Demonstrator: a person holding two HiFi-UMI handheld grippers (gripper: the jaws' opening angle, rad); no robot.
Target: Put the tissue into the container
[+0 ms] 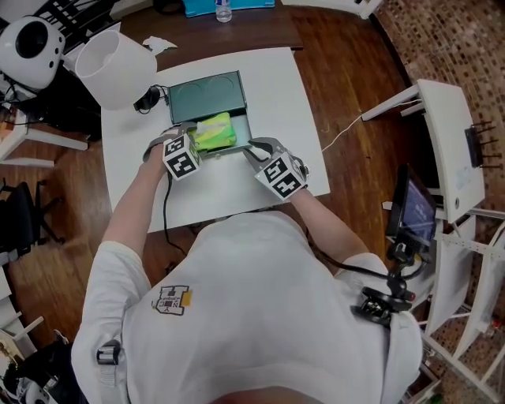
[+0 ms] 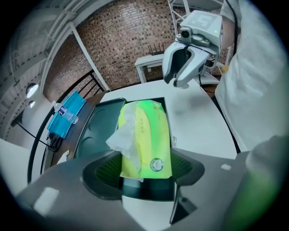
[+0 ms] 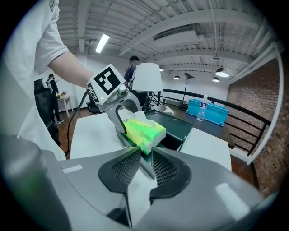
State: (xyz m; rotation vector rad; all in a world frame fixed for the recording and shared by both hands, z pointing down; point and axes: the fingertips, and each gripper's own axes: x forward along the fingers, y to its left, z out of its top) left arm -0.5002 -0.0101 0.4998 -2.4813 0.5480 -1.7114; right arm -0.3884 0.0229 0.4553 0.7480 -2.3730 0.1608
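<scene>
A green tissue pack (image 1: pixel 213 131) with a white tissue sticking out of its top sits tilted in the dark green container (image 1: pixel 248 126), whose lid (image 1: pixel 207 96) lies open behind it. My left gripper (image 1: pixel 195 136) is shut on the near end of the tissue pack (image 2: pixel 146 135), with a pad on each side of it (image 2: pixel 143 173). My right gripper (image 1: pixel 254 147) is at the container's front right corner. There its jaws (image 3: pixel 143 164) stand almost together on the thin dark wall (image 3: pixel 145 158). The tissue pack (image 3: pixel 143 131) lies just beyond them.
The container stands on a white table (image 1: pixel 229 185). A white lamp shade (image 1: pixel 114 67) and a black cable (image 1: pixel 148 99) lie at the table's back left. A blue tray with a bottle (image 1: pixel 225 6) is farther back. A white stand (image 1: pixel 446 142) and a screen (image 1: pixel 418 209) are at the right.
</scene>
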